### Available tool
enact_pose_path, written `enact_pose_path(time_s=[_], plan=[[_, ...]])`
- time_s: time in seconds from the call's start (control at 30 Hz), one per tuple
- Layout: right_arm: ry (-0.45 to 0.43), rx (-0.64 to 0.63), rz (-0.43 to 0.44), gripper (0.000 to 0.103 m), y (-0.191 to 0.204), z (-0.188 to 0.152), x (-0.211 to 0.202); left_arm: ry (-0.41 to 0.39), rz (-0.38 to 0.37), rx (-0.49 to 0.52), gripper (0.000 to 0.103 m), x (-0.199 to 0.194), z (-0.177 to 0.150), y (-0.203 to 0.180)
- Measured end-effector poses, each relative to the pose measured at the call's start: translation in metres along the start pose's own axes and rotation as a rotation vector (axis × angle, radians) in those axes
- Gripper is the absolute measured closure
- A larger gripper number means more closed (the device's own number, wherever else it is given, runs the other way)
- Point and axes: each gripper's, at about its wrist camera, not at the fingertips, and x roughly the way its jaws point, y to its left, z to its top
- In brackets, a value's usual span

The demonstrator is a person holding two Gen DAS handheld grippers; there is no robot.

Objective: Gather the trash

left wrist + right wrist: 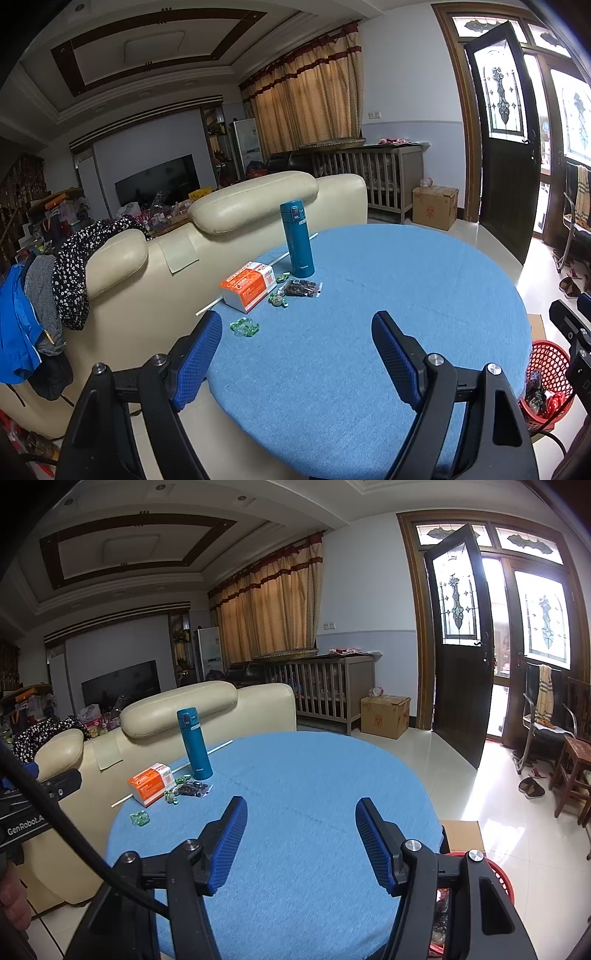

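On the round blue table [369,332] [295,775] lie an orange-and-white box [248,285] [152,782], green candy wrappers [243,327] [139,818], a dark snack packet [302,288] [194,788] and a long white stick [210,305] [122,800]. All sit at the table's far left side. My left gripper [297,325] hovers open over the near table edge, nothing between its fingers. My right gripper [301,808] is open too, empty, above the table's near part. A red basket [546,373] [500,880] with trash inside stands on the floor by the table's right side.
A teal thermos [297,239] [195,743] stands upright behind the trash. A cream sofa [221,221] [177,709] with clothes draped on it backs against the table's left. A cardboard box [463,836] sits by the basket. Chairs [569,768] and an ajar door [461,646] are at right.
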Motion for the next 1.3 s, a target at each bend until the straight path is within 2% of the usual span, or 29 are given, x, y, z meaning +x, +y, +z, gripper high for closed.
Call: enact_pose_path(time_s=[1.3], plan=[[0.009, -0.011, 0.008, 0.038, 0.0021, 0.0009, 0.0045, 0.012, -0.018, 0.01, 0.019, 0.0028, -0.0016, 0.0013]])
